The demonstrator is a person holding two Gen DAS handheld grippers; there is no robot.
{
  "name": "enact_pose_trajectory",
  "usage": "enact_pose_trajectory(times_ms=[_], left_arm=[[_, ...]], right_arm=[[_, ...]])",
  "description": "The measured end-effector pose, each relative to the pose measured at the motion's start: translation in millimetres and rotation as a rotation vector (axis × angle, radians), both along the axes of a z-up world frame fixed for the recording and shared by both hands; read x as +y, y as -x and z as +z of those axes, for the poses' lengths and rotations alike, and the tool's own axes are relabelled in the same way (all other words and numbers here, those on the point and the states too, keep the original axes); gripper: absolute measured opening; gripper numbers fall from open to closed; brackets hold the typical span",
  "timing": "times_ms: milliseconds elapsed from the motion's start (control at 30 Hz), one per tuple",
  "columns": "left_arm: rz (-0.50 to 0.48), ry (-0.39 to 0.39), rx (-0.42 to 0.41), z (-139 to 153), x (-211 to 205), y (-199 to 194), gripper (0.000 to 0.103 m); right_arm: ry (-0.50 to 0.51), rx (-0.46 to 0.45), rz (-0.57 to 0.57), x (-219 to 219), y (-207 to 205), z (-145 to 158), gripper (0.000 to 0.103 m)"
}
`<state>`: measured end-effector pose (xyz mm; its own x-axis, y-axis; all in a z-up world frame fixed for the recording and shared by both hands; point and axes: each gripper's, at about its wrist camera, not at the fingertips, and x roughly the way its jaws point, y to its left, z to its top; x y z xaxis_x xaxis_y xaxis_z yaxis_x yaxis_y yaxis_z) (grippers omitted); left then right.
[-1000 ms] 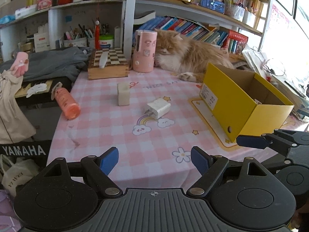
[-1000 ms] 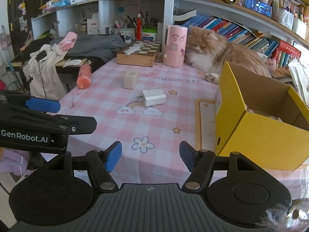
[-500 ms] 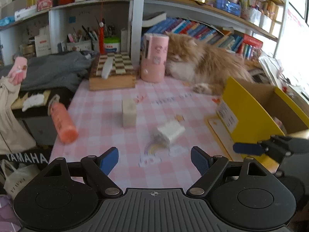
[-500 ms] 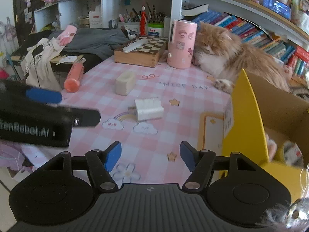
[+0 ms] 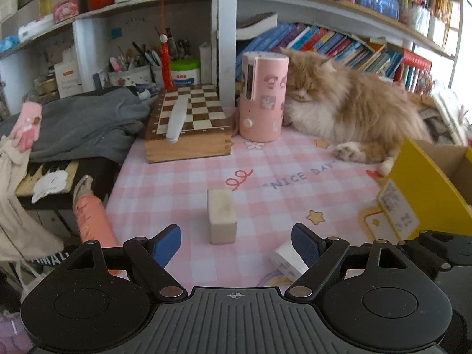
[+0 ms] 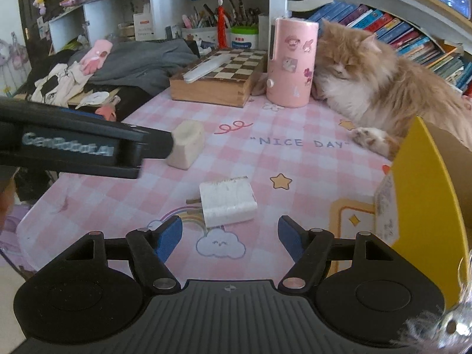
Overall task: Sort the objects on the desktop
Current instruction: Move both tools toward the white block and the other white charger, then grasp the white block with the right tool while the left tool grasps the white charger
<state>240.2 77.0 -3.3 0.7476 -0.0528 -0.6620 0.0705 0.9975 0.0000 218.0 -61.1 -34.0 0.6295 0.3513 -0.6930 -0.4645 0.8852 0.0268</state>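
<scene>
Left claw is wide open, empty, near the block. Right claw is open, empty, near the white charger.

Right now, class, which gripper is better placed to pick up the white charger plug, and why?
Right. The right gripper has the white charger plug centred just beyond its open jaws. The left gripper lines up with the cream block instead.

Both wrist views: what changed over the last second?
Both grippers moved forward over the table: the left gripper now lines up on the eraser, the right gripper on the charger, jaws opened slightly wider. Nothing grasped or released. Eraser, charger, yellow box and cat stayed put.
</scene>
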Motion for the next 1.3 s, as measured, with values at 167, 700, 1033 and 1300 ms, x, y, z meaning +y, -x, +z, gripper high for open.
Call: enact_pose_trajectory(times_ms=[167, 700, 1033, 1300], left_arm=[[-0.032, -0.023, 0.048, -15.6, -5.0, -31.6, 0.085], [0.041, 0.016, 0.173, -54.2, 10.5, -89.9, 0.062], [0.058, 0.047, 0.185, -54.5, 13.9, -87.2, 0.027], [0.073, 0.115, 0.133, -33.6, 18.6, -63.7, 0.026]], right_arm=[[0.015, 0.012, 0.018, 10.3, -16.7, -8.6, 0.07], [-0.005, 0.026, 0.001, 16.6, -50.5, -23.9, 0.069], [-0.052, 0.044, 0.053, 18.1, -51.5, -23.9, 0.051], [-0.041, 0.041, 0.047, 13.4, -46.6, -21.9, 0.05]])
